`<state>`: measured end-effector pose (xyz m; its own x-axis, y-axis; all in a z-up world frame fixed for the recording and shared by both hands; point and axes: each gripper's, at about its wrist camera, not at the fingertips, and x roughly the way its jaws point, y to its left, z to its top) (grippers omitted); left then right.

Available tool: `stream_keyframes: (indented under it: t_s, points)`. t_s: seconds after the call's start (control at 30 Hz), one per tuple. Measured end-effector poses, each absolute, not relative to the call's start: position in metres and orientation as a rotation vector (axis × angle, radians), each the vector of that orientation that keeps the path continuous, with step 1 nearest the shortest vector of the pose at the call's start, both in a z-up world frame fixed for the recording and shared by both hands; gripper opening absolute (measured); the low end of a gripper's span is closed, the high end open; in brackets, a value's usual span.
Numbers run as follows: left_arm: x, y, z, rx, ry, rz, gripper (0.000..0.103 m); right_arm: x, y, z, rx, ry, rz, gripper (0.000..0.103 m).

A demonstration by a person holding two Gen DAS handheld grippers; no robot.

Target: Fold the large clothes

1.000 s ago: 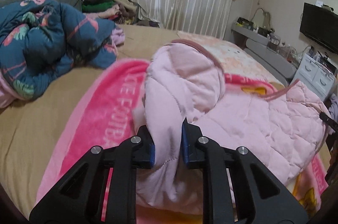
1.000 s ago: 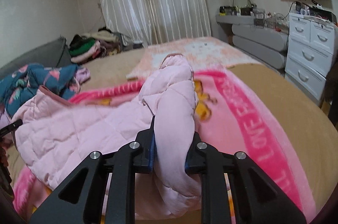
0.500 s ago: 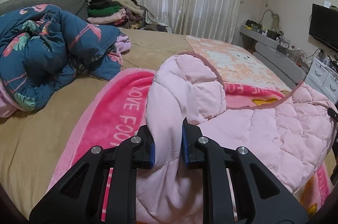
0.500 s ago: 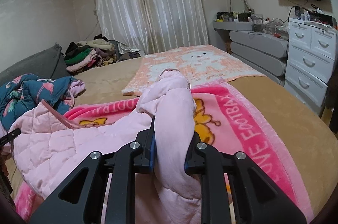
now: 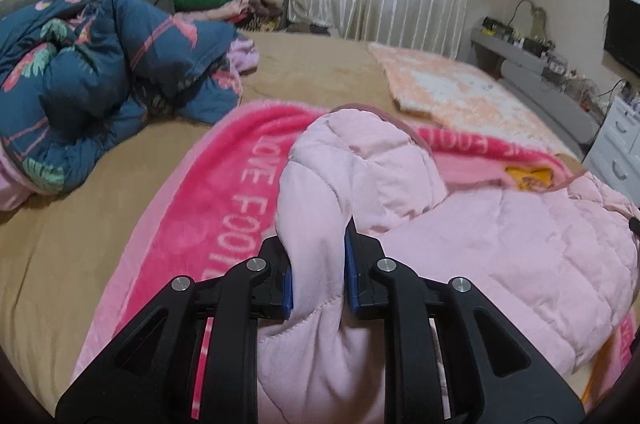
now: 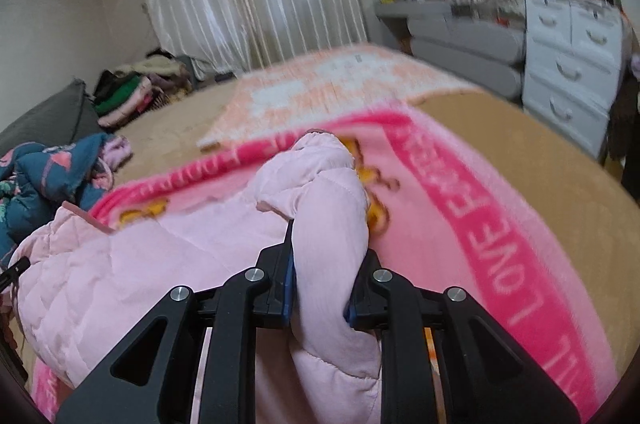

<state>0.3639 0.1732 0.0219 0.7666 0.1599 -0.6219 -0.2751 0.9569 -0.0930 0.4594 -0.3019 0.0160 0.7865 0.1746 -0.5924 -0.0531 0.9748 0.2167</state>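
On the bed: the pink quilted jacket [image 5: 500, 244] lay over a pink blanket [image 5: 224, 192], its bulk between the two tongs.
Left tongs [image 5: 318, 272]: clenched on a bunched jacket fold, at 6 o'clock.
Right tongs [image 6: 320, 284]: clenched on another fold, likely so both edges travel together for a fold.
Blue floral quilt [image 5: 92, 72]: heaped at 10 o'clock, well apart.

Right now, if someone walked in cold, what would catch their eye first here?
Probably the pale pink quilted jacket, bunched up between both hand-held grippers: the left and the right each pinch a fold of it. Under it lies a hot pink blanket with white lettering, and a dark blue floral quilt is heaped at the bed's far left.
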Motion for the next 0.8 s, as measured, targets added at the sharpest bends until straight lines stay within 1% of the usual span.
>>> stream_keyframes:
  t_s: [0.1, 0.2, 0.3, 0.33, 0.37, 0.43, 0.47, 0.5, 0.57, 0.6, 0.63, 0.67, 0.73, 0.8]
  points:
    - [0.369, 0.177, 0.0, -0.19, 0.707, 0.249, 0.013, 0.465, -0.306, -0.016, 0.198, 0.746, 0.107, 0.019]
    - [0.369, 0.178, -0.019, -0.192, 0.746, 0.256, 0.017, 0.465, -0.31, -0.041, 0.199, 0.809, 0.096, 0.024]
    - [0.364, 0.177, -0.024, -0.175, 0.753, 0.272, 0.022, 0.456, -0.313, -0.041, 0.19, 0.804, 0.094, 0.034]
    - [0.362, 0.177, -0.024, -0.176, 0.758, 0.278, 0.029, 0.451, -0.315, -0.039, 0.192, 0.803, 0.085, 0.047]
    - [0.358, 0.179, -0.022, -0.183, 0.764, 0.287, 0.045, 0.446, -0.318, -0.036, 0.207, 0.801, 0.083, 0.063]
    - [0.348, 0.182, -0.016, -0.199, 0.749, 0.302, 0.064, 0.434, -0.326, -0.028, 0.251, 0.775, 0.089, 0.076]
    - [0.343, 0.181, -0.013, -0.203, 0.743, 0.303, 0.066, 0.425, -0.328, -0.025, 0.267, 0.761, 0.094, 0.083]
    - [0.338, 0.181, -0.01, -0.206, 0.741, 0.304, 0.068, 0.418, -0.33, -0.021, 0.275, 0.75, 0.095, 0.084]
    - [0.329, 0.18, -0.006, -0.216, 0.738, 0.306, 0.08, 0.406, -0.334, -0.016, 0.29, 0.737, 0.101, 0.086]
    - [0.323, 0.18, -0.004, -0.222, 0.737, 0.303, 0.081, 0.397, -0.335, -0.013, 0.31, 0.733, 0.107, 0.089]
    - [0.32, 0.179, -0.002, -0.228, 0.737, 0.303, 0.084, 0.39, -0.337, -0.013, 0.326, 0.728, 0.104, 0.097]
    - [0.313, 0.179, 0.0, -0.242, 0.734, 0.301, 0.088, 0.384, -0.338, -0.012, 0.344, 0.726, 0.105, 0.097]
    - [0.301, 0.176, 0.002, -0.259, 0.733, 0.297, 0.093, 0.375, -0.341, -0.012, 0.373, 0.727, 0.108, 0.097]
    - [0.29, 0.174, 0.002, -0.282, 0.732, 0.295, 0.094, 0.365, -0.344, -0.015, 0.416, 0.729, 0.106, 0.097]
